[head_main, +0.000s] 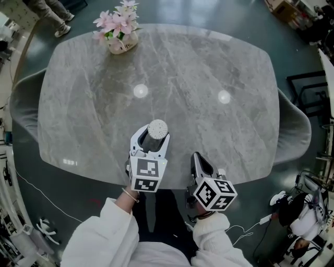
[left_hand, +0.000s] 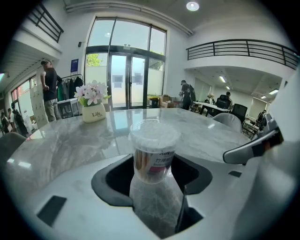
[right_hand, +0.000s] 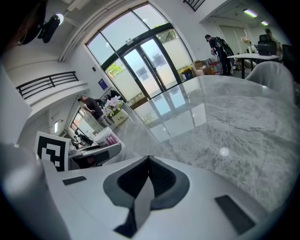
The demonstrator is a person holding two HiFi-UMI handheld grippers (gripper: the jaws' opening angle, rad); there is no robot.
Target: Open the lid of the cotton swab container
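The cotton swab container [head_main: 157, 128] is a clear round tub with a white lid [left_hand: 154, 133] that sits closed on top. My left gripper [head_main: 152, 140] is shut on the tub's body near the table's front edge. In the left gripper view the container [left_hand: 153, 161] stands upright between the jaws, and its base is hidden by them. My right gripper [head_main: 198, 158] is just to the right of it, over the front edge, with jaws shut and nothing between them. In the right gripper view the right gripper [right_hand: 149, 162] shows its pads meeting, and the container [right_hand: 107, 136] appears at the left.
The grey marble table [head_main: 209, 68] carries a white vase of pink flowers [head_main: 121, 39] at the far left. Grey chairs stand at the left [head_main: 23, 104] and right [head_main: 295, 130] ends. A person's legs [head_main: 55, 15] show beyond the table.
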